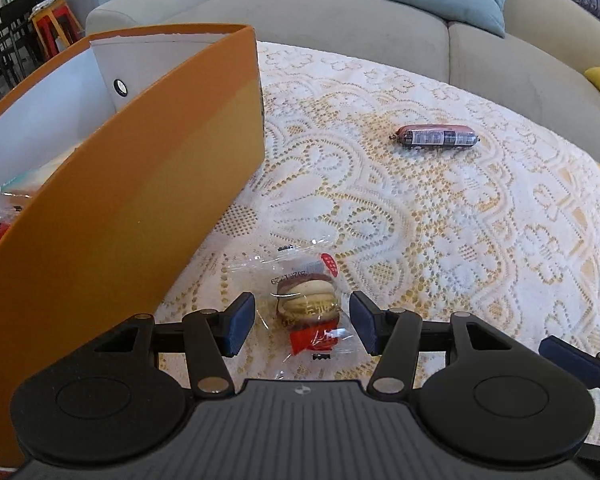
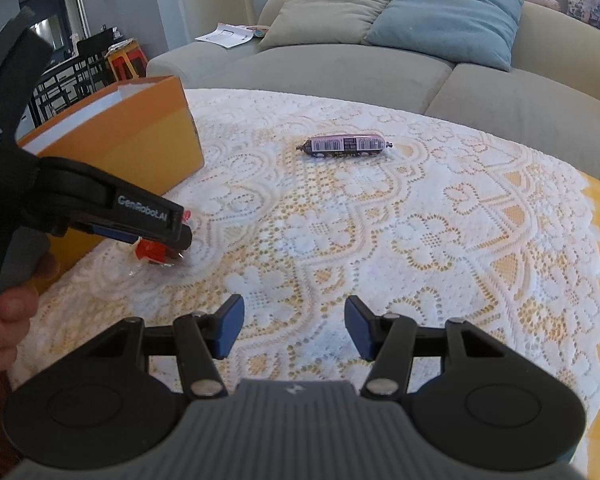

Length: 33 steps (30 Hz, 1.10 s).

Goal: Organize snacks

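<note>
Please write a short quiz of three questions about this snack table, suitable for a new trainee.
1. True or false: the left gripper has already shut on the clear-wrapped round pastry with a red label.
2. Which snack lies alone in the middle of the white lace tablecloth?
A. a banana
B. the dark sausage in a plastic casing
C. a chocolate bar
3. Fill in: the tall orange cardboard box with white inside stands to the ___ of the pastry in the left wrist view.

Key:
1. False; the pads stand open on either side of it.
2. B
3. left
</note>
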### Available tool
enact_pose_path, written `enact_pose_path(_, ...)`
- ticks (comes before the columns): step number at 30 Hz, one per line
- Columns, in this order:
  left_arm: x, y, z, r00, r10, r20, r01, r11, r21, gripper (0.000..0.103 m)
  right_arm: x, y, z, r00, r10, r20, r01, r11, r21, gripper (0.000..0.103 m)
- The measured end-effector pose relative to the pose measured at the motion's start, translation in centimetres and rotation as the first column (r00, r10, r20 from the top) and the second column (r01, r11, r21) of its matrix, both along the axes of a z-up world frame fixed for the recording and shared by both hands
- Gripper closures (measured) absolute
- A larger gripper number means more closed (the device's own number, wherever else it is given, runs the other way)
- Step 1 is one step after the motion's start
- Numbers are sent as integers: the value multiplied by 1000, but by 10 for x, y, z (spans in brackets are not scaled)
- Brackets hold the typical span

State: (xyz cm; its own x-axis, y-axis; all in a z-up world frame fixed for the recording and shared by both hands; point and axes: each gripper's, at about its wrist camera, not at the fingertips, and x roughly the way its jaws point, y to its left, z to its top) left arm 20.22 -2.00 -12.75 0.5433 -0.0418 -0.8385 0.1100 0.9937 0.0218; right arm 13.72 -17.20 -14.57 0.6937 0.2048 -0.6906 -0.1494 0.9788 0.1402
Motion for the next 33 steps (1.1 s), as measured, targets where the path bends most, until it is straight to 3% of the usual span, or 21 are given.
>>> enact_pose_path(4, 1, 1, -1, 1000, 1, 0, -1, 1000, -6, 39, 2, -1, -5, 1000, -2, -18, 2, 1000, 1, 48)
enact_pose_path(13, 3, -7, -8, 999, -38, 1, 38, 998, 48, 50, 4, 3, -5, 999, 6, -34, -6, 1000, -3, 48)
enact_pose_path(18, 4, -4, -4, 999, -46, 1, 46, 998, 38, 56, 12, -2, -1, 999, 18, -27, -19, 1000, -15, 48)
enact_pose_path(28, 22, -23, 25, 994, -96, 61, 94, 995, 28, 57, 54, -16, 10, 994, 99, 42, -94, 990, -108, 48)
enact_pose_path(33, 40, -37, 24, 991, -117, 59, 115, 993, 38, 57, 79, -11, 8, 975, 204, 84, -179, 954, -239, 48)
